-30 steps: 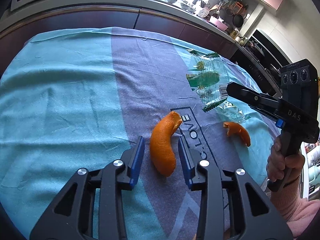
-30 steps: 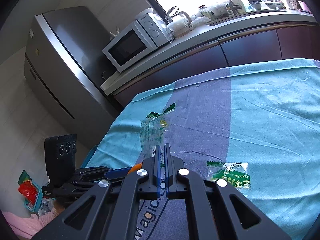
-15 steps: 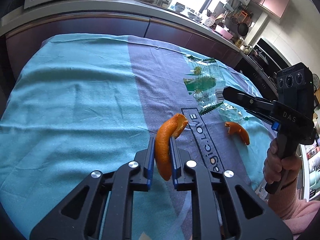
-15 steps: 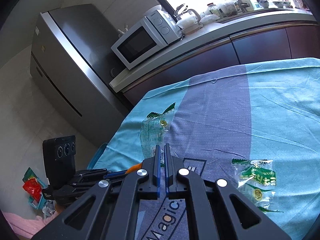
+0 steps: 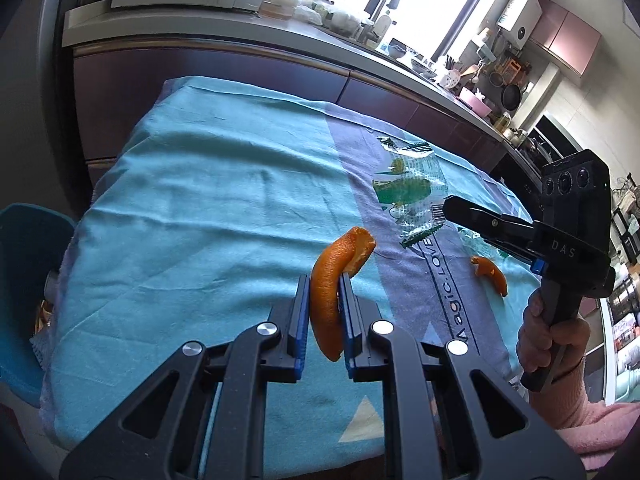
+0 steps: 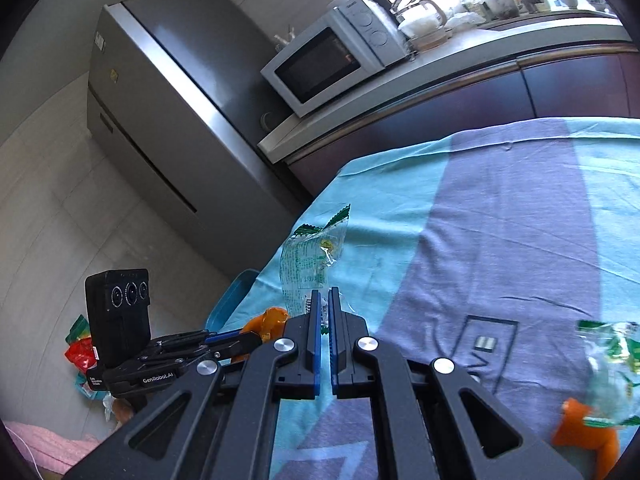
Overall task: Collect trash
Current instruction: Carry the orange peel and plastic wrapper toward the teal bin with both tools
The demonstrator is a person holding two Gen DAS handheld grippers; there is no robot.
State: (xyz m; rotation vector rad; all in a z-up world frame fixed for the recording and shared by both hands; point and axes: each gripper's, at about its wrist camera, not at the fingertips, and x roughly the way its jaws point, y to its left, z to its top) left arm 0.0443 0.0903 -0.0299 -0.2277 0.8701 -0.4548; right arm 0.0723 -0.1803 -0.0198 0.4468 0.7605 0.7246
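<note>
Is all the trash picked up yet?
Not yet. The left gripper is clamped on a big orange peel, and the right gripper pinches a clear green wrapper. A small orange peel and another wrapper lie on the tablecloth.

Table under a teal and grey-purple printed cloth (image 5: 208, 208)
On it lie a small curled orange peel piece (image 5: 491, 274) and a crumpled clear green-printed plastic wrapper (image 6: 614, 354).

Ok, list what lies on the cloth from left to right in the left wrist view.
Big orange peel held in the left gripper → green wrapper pinched by the right gripper → small orange peel → hand on the right gripper's handle.
</note>
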